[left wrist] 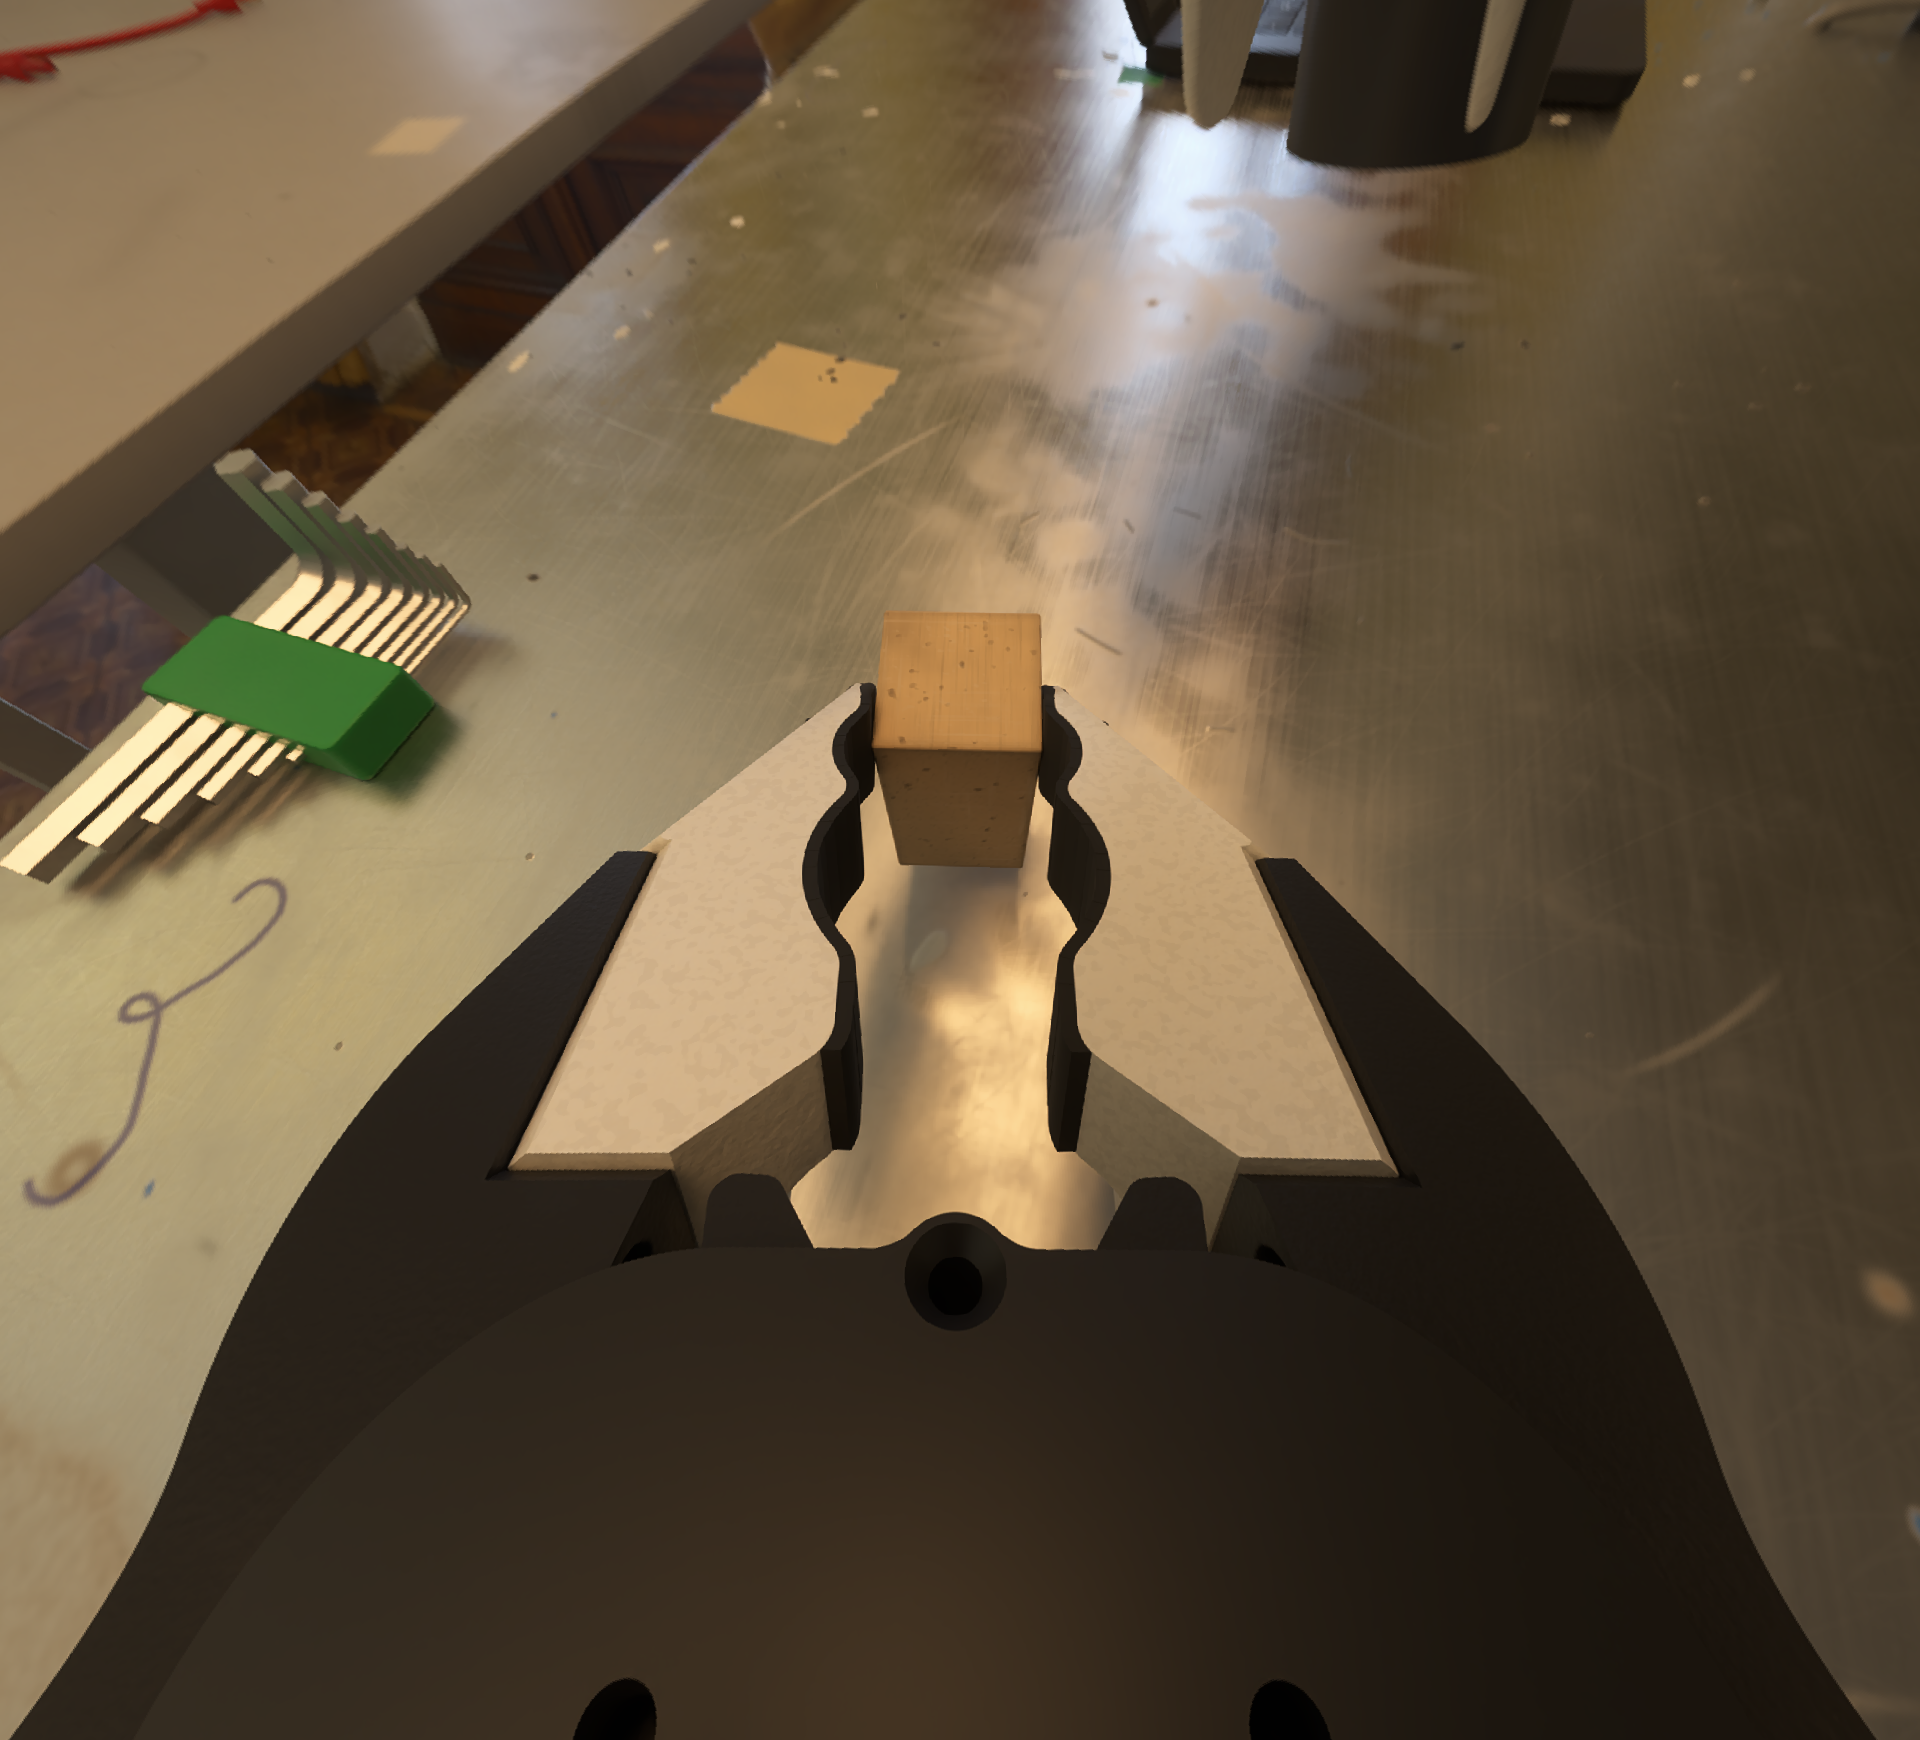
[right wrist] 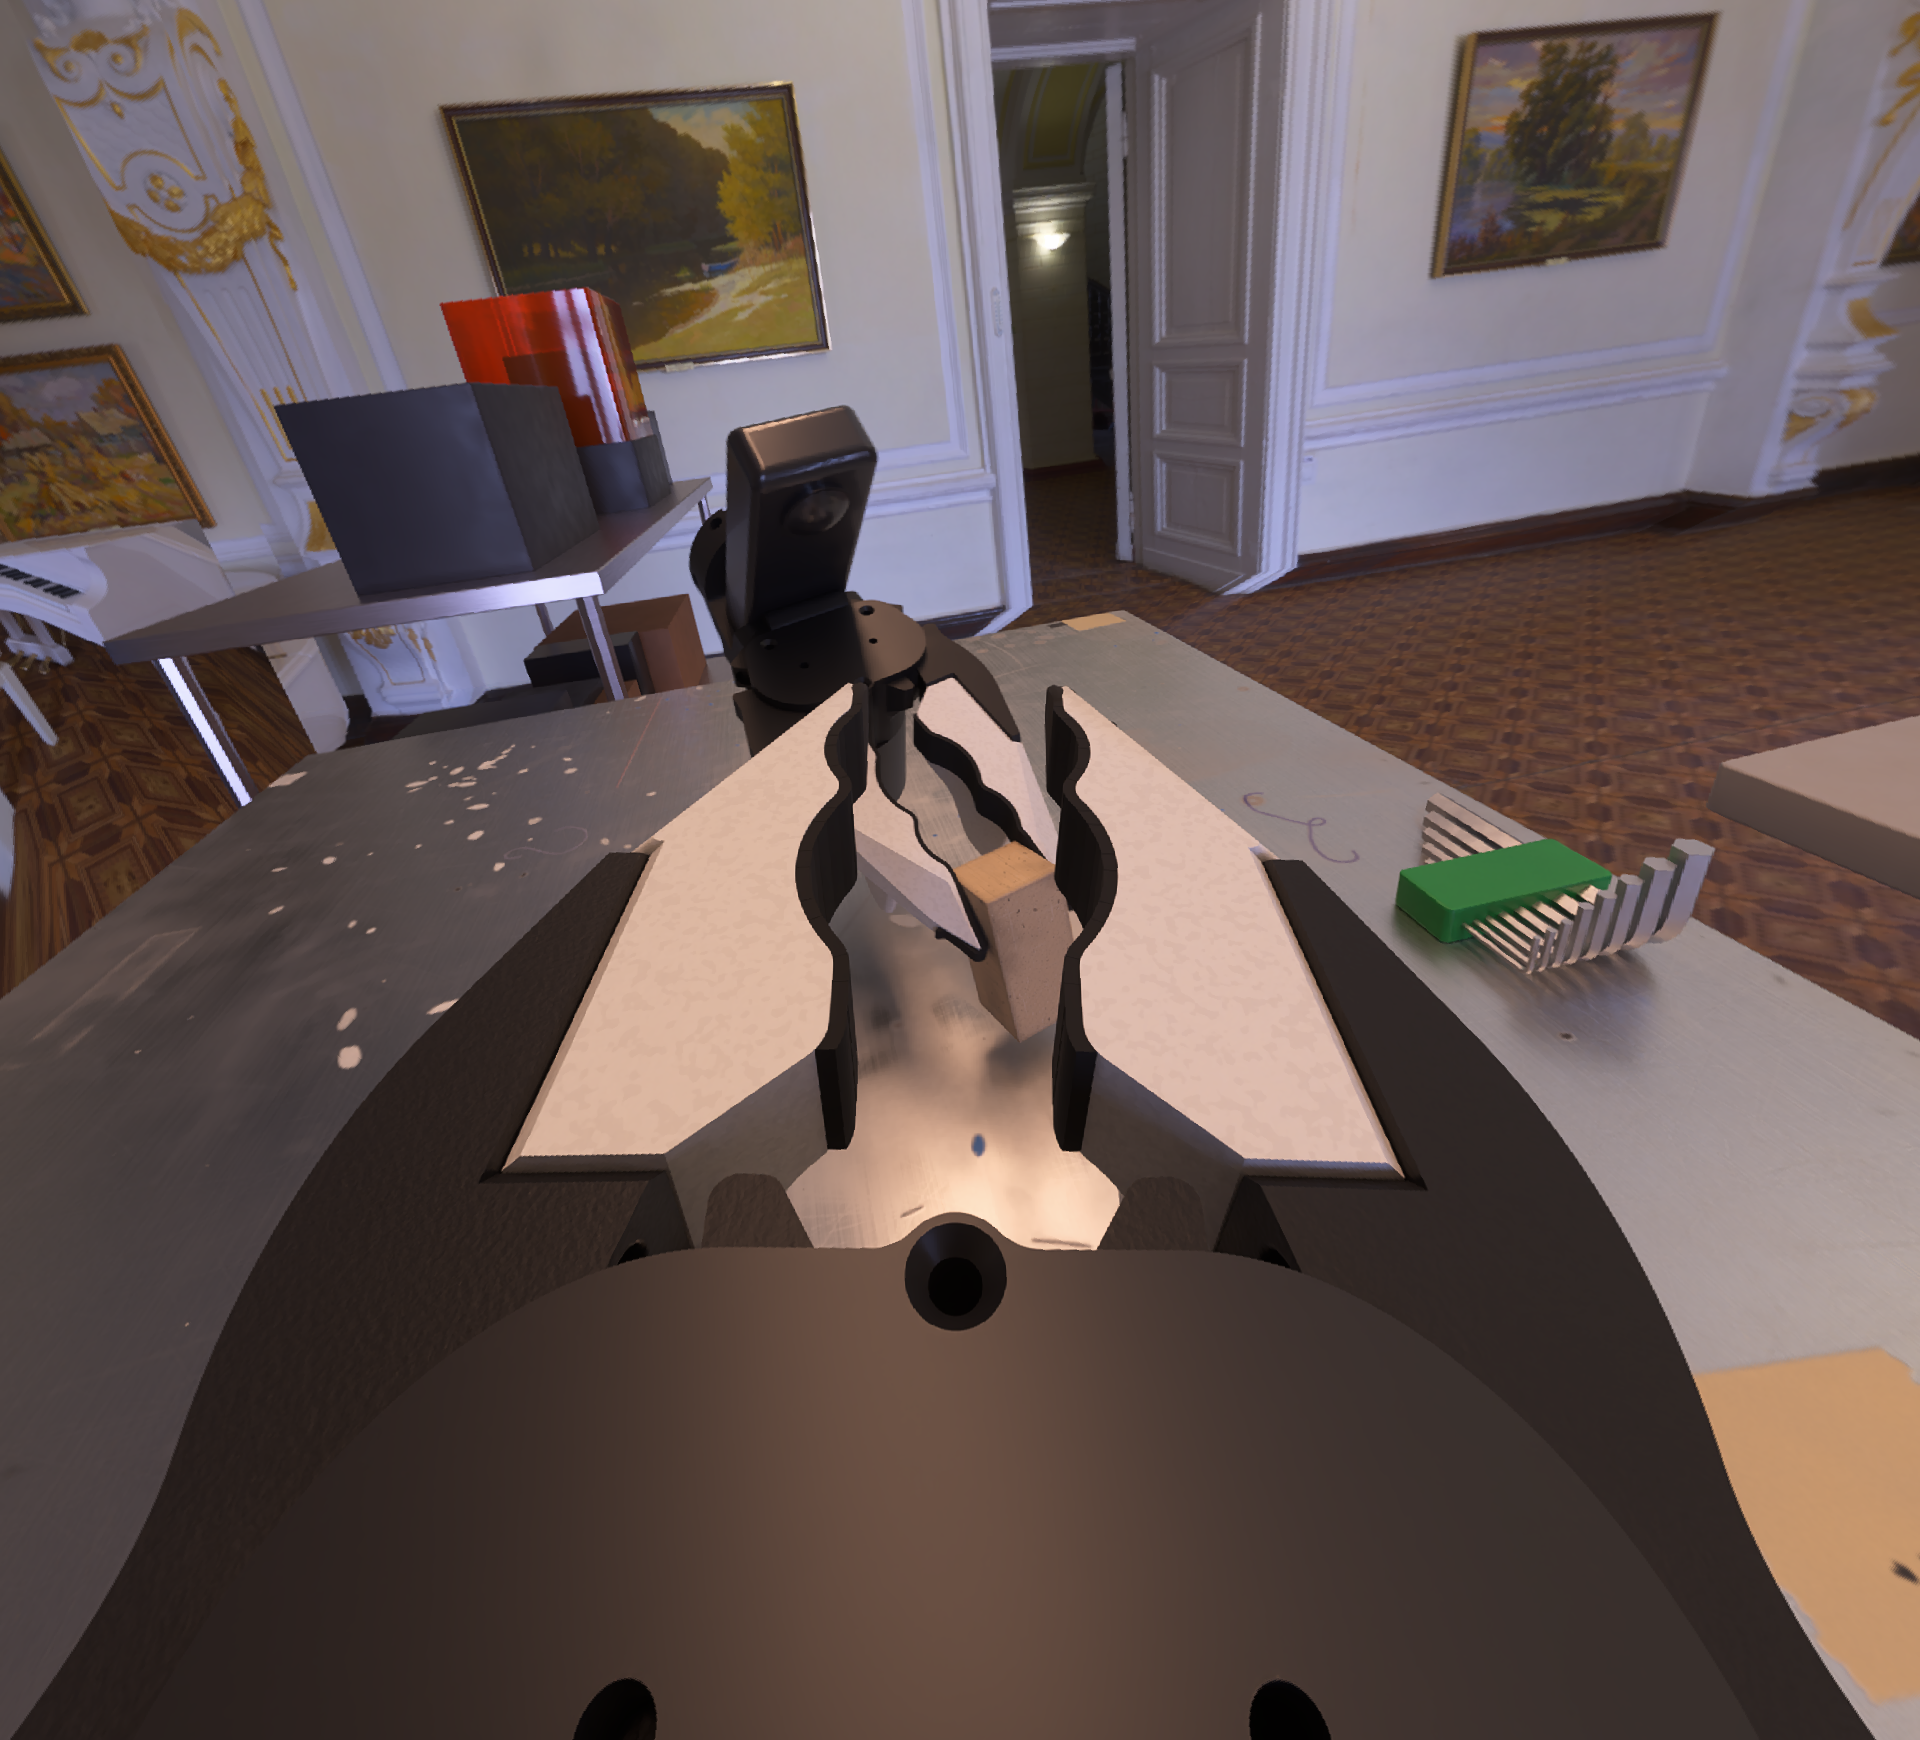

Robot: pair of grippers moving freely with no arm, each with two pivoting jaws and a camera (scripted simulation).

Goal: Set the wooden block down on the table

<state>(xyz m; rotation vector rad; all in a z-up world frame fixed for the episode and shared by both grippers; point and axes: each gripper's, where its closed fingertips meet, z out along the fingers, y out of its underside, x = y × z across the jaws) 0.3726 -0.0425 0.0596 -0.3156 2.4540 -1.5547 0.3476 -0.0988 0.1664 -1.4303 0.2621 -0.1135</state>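
Left claw (left wrist: 957,703) pinches the wooden block (left wrist: 957,734) at its tips, block tilted above the mid tabletop (left wrist: 1455,755), apparently not touching. Right claw (right wrist: 957,734) hangs part-open, empty. Step: lowering. Next likely needs descent to contact, then release.

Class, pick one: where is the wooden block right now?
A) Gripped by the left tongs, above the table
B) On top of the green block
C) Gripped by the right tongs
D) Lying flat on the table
A: the left tongs pinch the wooden block at their tips, clear of the table.
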